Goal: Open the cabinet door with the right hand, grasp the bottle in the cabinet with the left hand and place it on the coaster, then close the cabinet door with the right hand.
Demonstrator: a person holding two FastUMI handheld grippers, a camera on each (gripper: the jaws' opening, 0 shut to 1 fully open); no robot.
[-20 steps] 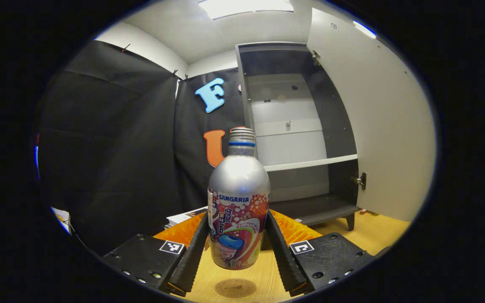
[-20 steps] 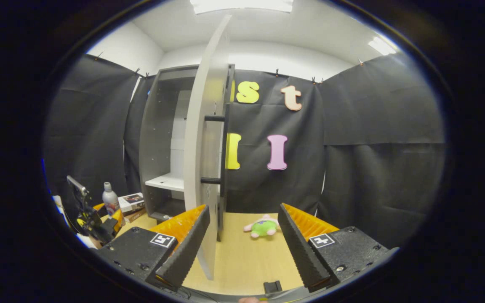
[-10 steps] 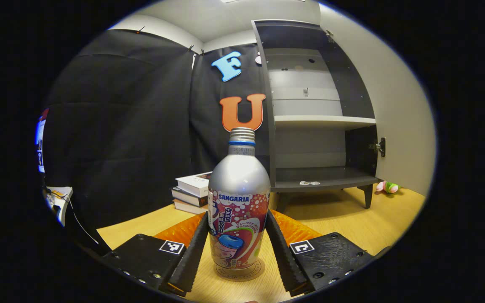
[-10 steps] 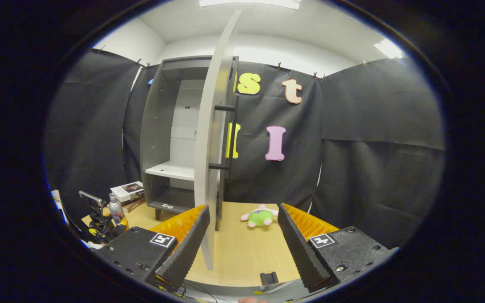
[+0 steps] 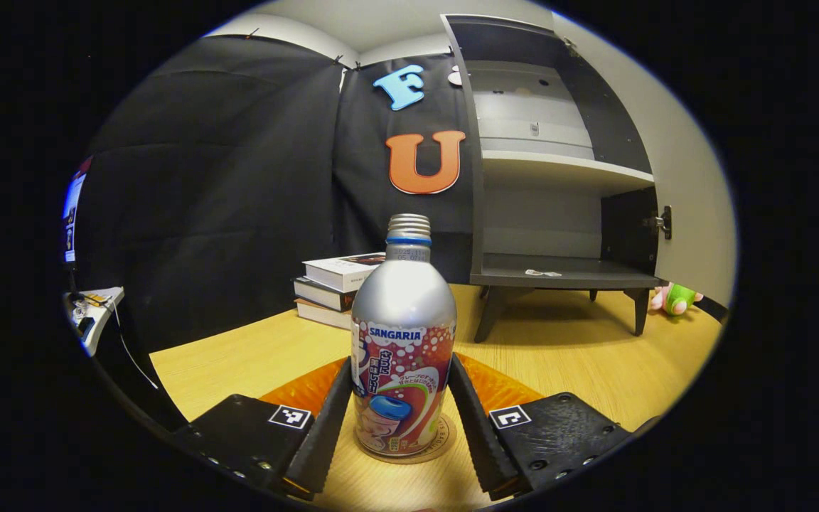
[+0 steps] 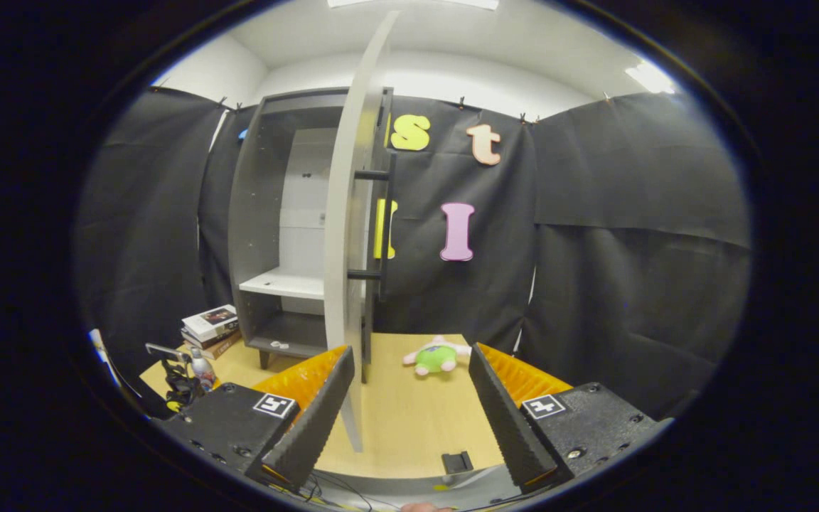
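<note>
Placing the bottle (image 5: 403, 341) on the coaster (image 5: 443, 435): left gripper (image 5: 402, 419) fingers clamp it; right gripper (image 6: 409, 409) gapes empty. Next: release, then shut the cabinet door (image 6: 347, 235).

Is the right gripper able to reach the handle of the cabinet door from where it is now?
Probably yes. The right gripper is open, the cabinet door stands ajar straight ahead, and nothing lies between it and the black handle.

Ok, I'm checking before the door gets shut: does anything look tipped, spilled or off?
Nothing spilled or tipped. The bottle stands upright on the coaster, between the left gripper's fingers. One small oddity: a plush toy lies on the table beyond the open cabinet door.
</note>
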